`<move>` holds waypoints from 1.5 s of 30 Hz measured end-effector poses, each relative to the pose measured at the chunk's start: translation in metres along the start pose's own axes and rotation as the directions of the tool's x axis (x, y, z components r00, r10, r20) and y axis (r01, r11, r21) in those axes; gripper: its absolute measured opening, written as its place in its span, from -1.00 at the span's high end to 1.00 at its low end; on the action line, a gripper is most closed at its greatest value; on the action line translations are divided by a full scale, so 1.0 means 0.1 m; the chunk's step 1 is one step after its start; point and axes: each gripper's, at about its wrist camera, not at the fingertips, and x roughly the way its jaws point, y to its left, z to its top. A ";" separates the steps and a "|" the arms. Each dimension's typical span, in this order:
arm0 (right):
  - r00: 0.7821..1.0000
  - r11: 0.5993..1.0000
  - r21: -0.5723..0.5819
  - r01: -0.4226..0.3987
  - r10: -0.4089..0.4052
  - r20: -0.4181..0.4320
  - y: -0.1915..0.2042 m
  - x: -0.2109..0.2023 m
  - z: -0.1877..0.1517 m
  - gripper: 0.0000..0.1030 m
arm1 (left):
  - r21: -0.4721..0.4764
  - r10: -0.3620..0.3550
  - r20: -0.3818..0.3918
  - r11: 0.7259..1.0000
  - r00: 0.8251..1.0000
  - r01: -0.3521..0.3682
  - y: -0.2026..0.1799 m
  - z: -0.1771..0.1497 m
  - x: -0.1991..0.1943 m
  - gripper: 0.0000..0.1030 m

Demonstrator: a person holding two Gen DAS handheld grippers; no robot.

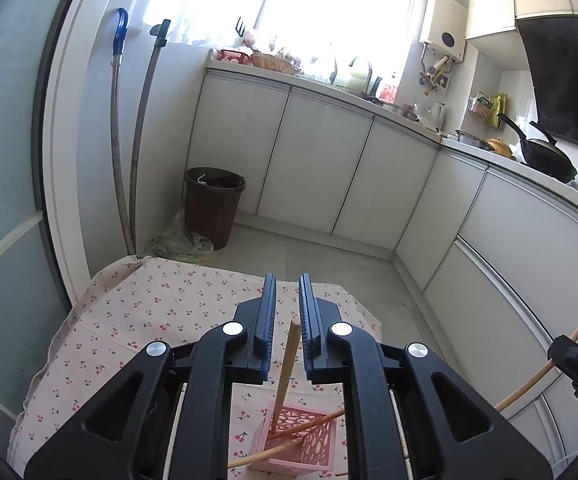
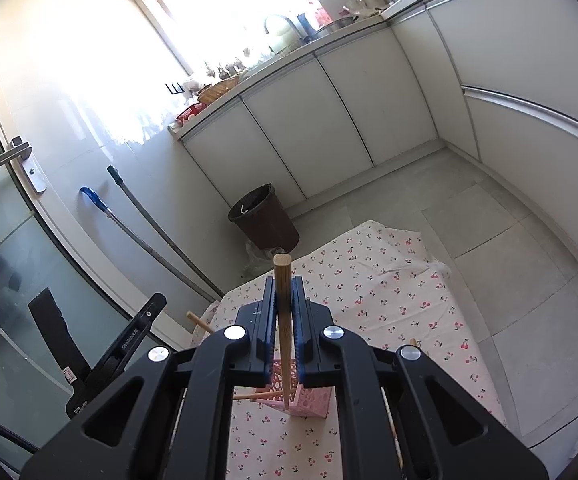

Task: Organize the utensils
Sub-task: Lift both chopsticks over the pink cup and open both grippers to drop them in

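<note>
Pink basket (image 2: 309,398) sits on the desk (image 2: 409,300) under both claws, a few chopsticks already leaning in it, ends poking over the rim. Your right claw (image 2: 283,312) is clenched on one wooden chopstick (image 2: 282,280), held upright, its tip at the basket opening. Your left claw (image 1: 287,320) is released and grasps nothing; the stick (image 1: 287,360) seen between its jaws looks to stand in the basket below, touching neither pad. Step in hand, by my read: dropping this chopstick in. Next move calls for lowering it straight, then letting go, without tipping the light basket. Desk wears a cherry-print cloth (image 1: 149,308). Kitchen around: white cabinets (image 1: 313,160), brown bin (image 1: 213,204), two mop handles (image 1: 129,140) against the wall, bright window.
</note>
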 end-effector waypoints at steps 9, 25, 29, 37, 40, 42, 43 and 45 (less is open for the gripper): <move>1.000 1.000 0.001 -0.001 0.001 0.023 0.04 -0.04 0.02 0.85 | -0.011 0.008 -0.040 1.000 0.999 -0.009 0.07 -0.13 -0.19 0.70; 0.997 0.998 0.021 0.066 -0.067 0.029 0.15 0.53 -0.01 0.85 | 0.103 0.044 0.111 0.993 0.993 -0.055 -0.01 -0.19 -0.77 0.70; 0.997 0.997 0.007 0.079 -0.079 0.002 0.16 0.74 -0.11 0.85 | 0.105 0.045 0.085 0.993 0.995 -0.054 0.01 -0.22 -0.69 0.65; 0.994 0.997 -0.011 0.074 -0.075 -0.078 0.11 0.92 -0.22 0.78 | 0.122 0.060 0.029 0.990 0.998 -0.063 0.01 -0.30 -0.54 0.63; 0.993 0.996 -0.034 0.079 -0.082 -0.082 0.12 0.87 -0.25 0.78 | 0.134 0.055 0.014 0.989 0.998 -0.056 -0.02 -0.33 -0.52 0.57; 0.992 0.995 -0.052 0.088 -0.093 -0.088 0.12 0.84 -0.28 0.74 | 0.150 0.053 0.011 0.987 0.999 -0.054 -0.07 -0.36 -0.52 0.53; 0.991 0.994 -0.059 0.094 -0.099 -0.090 0.12 0.82 -0.30 0.72 | 0.158 0.052 0.009 0.986 0.999 -0.053 -0.08 -0.37 -0.52 0.52; 0.989 0.991 -0.078 0.111 -0.118 -0.092 0.12 0.76 -0.34 0.55 | 0.176 0.050 0.002 0.983 0.999 -0.050 -0.13 -0.40 -0.51 0.45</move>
